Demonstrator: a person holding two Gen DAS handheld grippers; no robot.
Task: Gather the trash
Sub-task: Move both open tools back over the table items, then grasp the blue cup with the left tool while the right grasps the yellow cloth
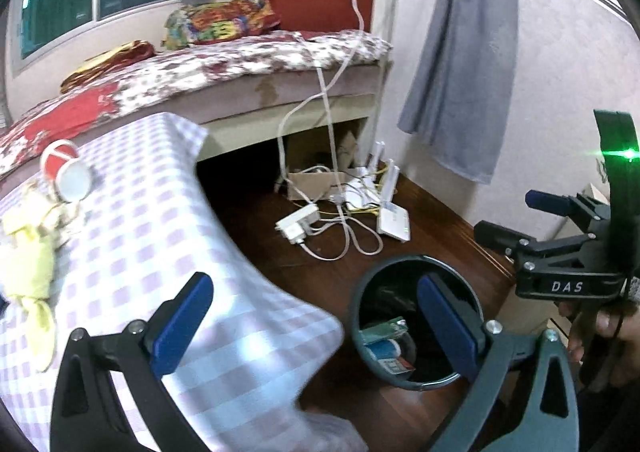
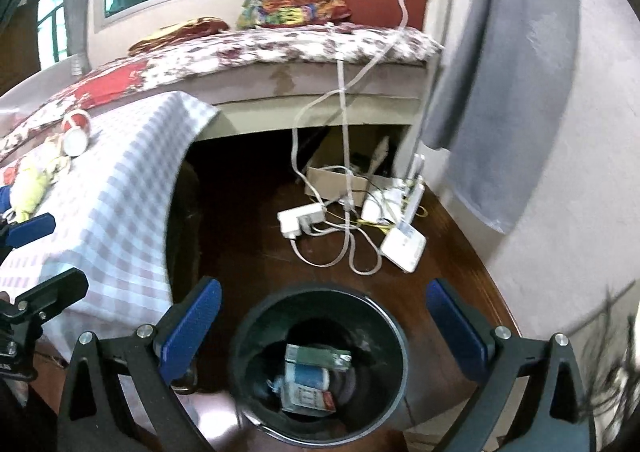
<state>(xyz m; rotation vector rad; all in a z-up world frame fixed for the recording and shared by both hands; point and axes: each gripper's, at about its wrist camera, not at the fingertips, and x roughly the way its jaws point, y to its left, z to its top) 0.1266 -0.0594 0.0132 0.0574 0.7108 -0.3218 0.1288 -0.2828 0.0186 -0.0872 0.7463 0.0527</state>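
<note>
Below our right claw (image 2: pixel 322 326), spread wide and empty, sits the trash bin (image 2: pixel 256 332); our left claw (image 1: pixel 316 330) gapes empty beside the checkered tabletop (image 1: pixel 168 236).

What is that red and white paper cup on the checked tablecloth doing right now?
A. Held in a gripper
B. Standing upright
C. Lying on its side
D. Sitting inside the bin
C. The paper cup lies tipped on the checked tablecloth with its open white mouth facing the camera; both grippers are open and empty, and the bin holds only small packets.
</note>
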